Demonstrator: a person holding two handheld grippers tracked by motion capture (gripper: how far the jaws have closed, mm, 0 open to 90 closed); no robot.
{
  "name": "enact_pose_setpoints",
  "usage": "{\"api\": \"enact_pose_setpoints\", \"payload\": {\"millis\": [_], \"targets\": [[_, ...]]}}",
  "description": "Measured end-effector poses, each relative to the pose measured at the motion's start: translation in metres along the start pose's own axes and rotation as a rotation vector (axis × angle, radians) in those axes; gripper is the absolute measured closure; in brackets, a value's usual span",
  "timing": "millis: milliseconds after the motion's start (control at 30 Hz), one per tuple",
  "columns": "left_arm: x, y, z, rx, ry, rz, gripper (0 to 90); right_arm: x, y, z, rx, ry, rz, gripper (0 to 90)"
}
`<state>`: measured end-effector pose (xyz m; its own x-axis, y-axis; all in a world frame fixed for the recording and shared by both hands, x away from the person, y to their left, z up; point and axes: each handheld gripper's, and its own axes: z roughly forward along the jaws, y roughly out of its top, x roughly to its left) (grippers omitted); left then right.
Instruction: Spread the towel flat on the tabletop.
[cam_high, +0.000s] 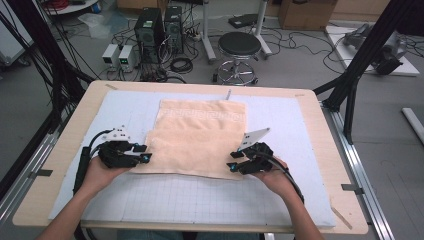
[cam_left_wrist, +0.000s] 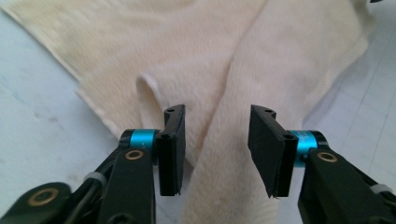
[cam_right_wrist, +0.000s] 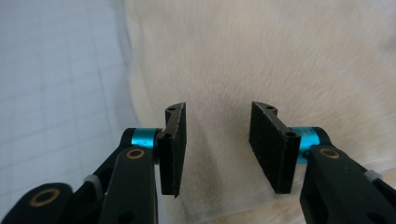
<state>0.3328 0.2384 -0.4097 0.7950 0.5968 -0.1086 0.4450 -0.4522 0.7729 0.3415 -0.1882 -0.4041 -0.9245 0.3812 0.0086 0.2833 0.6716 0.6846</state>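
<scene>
At the bottom of the high view, the left gripper (cam_high: 142, 153) and right gripper (cam_high: 235, 160) flank a folded cream towel (cam_high: 200, 137) mid-frame on the white mat (cam_high: 200, 197). Each gripper view shows jaws parted, released, with a raised towel fold (cam_left_wrist: 219, 154) between the left pair.

no text legible, no labels readable

Fluffy matt cloth towel (cam_high: 197, 137) (soft nap) on smooth wood-edged table (cam_high: 70, 135).
</scene>
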Motion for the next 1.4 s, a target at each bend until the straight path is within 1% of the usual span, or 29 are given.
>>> {"api": "enact_pose_setpoints", "payload": {"millis": [33, 67, 100, 133, 233, 267, 300, 400, 467, 500, 567, 633, 667, 700, 767, 800, 833, 867, 900, 933, 967, 1000, 1033, 1067, 1100, 1167, 1200, 1300, 1400], "targets": [[-0.001, -0.004, 0.005, 0.021, -0.017, 0.001, 59.2, 0.000, -0.002, 0.006, 0.030, -0.007, 0.006, 56.3], [-0.002, -0.008, 0.011, 0.042, -0.027, 0.006, 61.3, -0.001, -0.005, 0.012, 0.043, -0.009, 0.012, 58.5], [-0.004, -0.011, 0.016, 0.068, -0.035, 0.014, 62.4, -0.003, -0.008, 0.017, 0.040, -0.008, 0.012, 61.0], [-0.005, -0.014, 0.020, 0.076, -0.043, 0.018, 63.6, -0.003, -0.010, 0.021, 0.045, -0.005, 0.024, 64.1], [-0.006, -0.016, 0.023, 0.063, -0.066, 0.023, 73.8, -0.008, -0.012, 0.023, 0.015, 0.017, 0.045, 76.0], [-0.006, -0.015, 0.023, 0.067, -0.063, 0.025, 76.3, -0.009, -0.013, 0.022, 0.014, 0.027, 0.056, 80.4], [-0.007, -0.015, 0.023, 0.064, -0.060, 0.024, 78.1, -0.010, -0.013, 0.022, 0.009, 0.033, 0.054, 83.2], [-0.012, -0.013, 0.016, 0.060, -0.040, 0.037, 81.3, -0.008, -0.012, 0.018, 0.000, 0.038, 0.052, 85.5], [-0.018, -0.012, 0.007, 0.032, -0.032, 0.035, 81.7, -0.004, -0.011, 0.011, -0.010, 0.042, 0.047, 85.7], [-0.022, -0.012, 0.001, 0.017, -0.031, 0.047, 81.9, -0.001, -0.010, 0.005, -0.032, 0.040, 0.030, 85.7], [-0.032, -0.010, -0.012, -0.016, -0.018, 0.067, 81.9, 0.010, -0.007, -0.012, -0.069, 0.027, 0.000, 85.7], [-0.043, -0.008, -0.026, -0.038, -0.026, 0.078, 82.1, 0.023, -0.006, -0.031, -0.123, 0.034, -0.029, 85.8], [-0.050, -0.007, -0.032, -0.051, -0.028, 0.089, 82.1, 0.030, -0.005, -0.039, -0.132, 0.028, -0.037, 85.8], [-0.058, -0.005, -0.040, -0.052, -0.034, 0.101, 82.1, 0.038, -0.005, -0.046, -0.139, 0.019, -0.056, 85.8], [-0.074, -0.004, -0.055, -0.051, -0.032, 0.127, 82.0, 0.055, -0.006, -0.061, -0.156, 0.013, -0.071, 85.6], [-0.084, -0.004, -0.065, -0.049, -0.044, 0.136, 82.0, 0.063, -0.007, -0.068, -0.171, 0.013, -0.080, 85.6], [-0.090, -0.004, -0.071, -0.051, -0.048, 0.136, 81.8, 0.074, -0.009, -0.077, -0.187, 0.024, -0.085, 85.6], [-0.098, -0.005, -0.080, -0.056, -0.061, 0.130, 81.3, 0.080, -0.009, -0.083, -0.199, 0.028, -0.089, 85.3], [-0.104, -0.006, -0.088, -0.063, -0.084, 0.131, 79.7, 0.089, -0.011, -0.090, -0.214, 0.045, -0.098, 84.4], [-0.109, -0.007, -0.094, -0.075, -0.087, 0.135, 75.4, 0.096, -0.012, -0.097, -0.231, 0.074, -0.101, 81.2], [-0.112, -0.008, -0.098, -0.086, -0.084, 0.130, 69.4, 0.101, -0.013, -0.102, -0.247, 0.096, -0.101, 74.6], [-0.111, -0.008, -0.099, -0.086, -0.086, 0.129, 66.7, 0.103, -0.013, -0.105, -0.248, 0.096, -0.092, 72.4], [-0.108, -0.009, -0.097, -0.081, -0.080, 0.126, 66.1, 0.103, -0.013, -0.105, -0.237, 0.085, -0.092, 70.9], [-0.103, -0.009, -0.092, -0.075, -0.071, 0.123, 64.7, 0.099, -0.013, -0.103, -0.221, 0.066, -0.094, 69.0], [-0.098, -0.010, -0.086, -0.071, -0.067, 0.114, 63.6, 0.095, -0.012, -0.099, -0.202, 0.050, -0.080, 67.6], [-0.087, -0.013, -0.070, -0.070, -0.068, 0.109, 62.5, 0.083, -0.013, -0.086, -0.168, 0.033, -0.070, 64.4], [-0.082, -0.015, -0.061, -0.065, -0.067, 0.099, 61.7, 0.076, -0.014, -0.077, -0.162, 0.029, -0.063, 62.8], [-0.064, -0.020, -0.034, -0.047, -0.070, 0.091, 58.8, 0.056, -0.019, -0.051, -0.113, 0.003, -0.049, 60.1], [-0.053, -0.021, -0.013, -0.022, -0.081, 0.084, 56.5, 0.039, -0.021, -0.026, -0.057, 0.017, -0.027, 58.7]]}}
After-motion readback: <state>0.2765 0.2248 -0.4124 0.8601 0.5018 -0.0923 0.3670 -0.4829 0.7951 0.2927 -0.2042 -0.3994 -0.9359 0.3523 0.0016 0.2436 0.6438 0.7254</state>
